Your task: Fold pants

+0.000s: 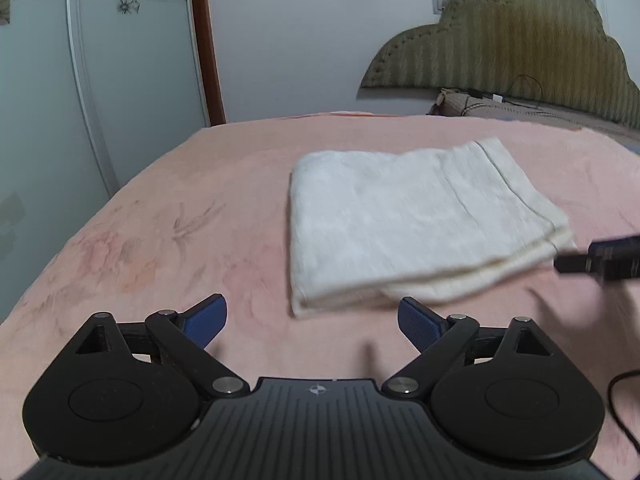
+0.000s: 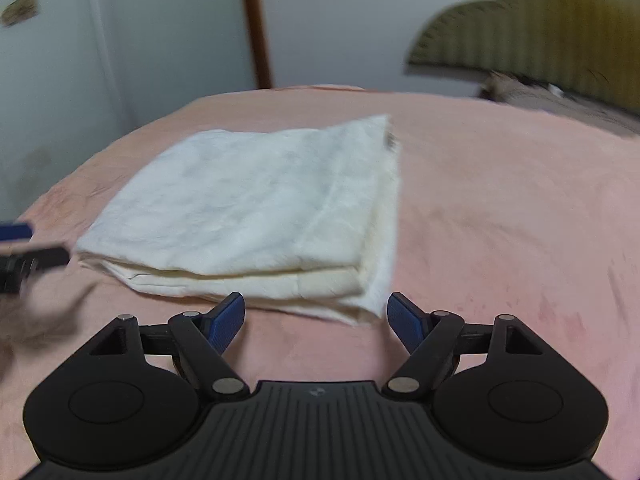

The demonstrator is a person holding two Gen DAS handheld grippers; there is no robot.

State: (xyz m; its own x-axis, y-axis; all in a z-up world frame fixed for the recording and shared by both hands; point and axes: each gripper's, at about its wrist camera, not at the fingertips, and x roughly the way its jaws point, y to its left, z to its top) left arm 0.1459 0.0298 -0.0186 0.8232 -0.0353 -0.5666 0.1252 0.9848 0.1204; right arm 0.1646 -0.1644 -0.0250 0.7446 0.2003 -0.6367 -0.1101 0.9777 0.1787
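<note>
On the pink bed (image 1: 200, 208) ahead of me, the white pants (image 1: 400, 216) lie folded into a flat, layered rectangle. My left gripper (image 1: 312, 320) is spread wide and holds nothing, with the near-left corner just beyond its fingers. My right gripper (image 2: 316, 316) is also open and empty, just short of the stacked near edge. The bundle's long side runs across between both grippers, about equally near each.

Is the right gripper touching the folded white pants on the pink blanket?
Apart. In the right wrist view the right gripper stands open, pink blanket showing between its blue pads and the folded white pants.
</note>
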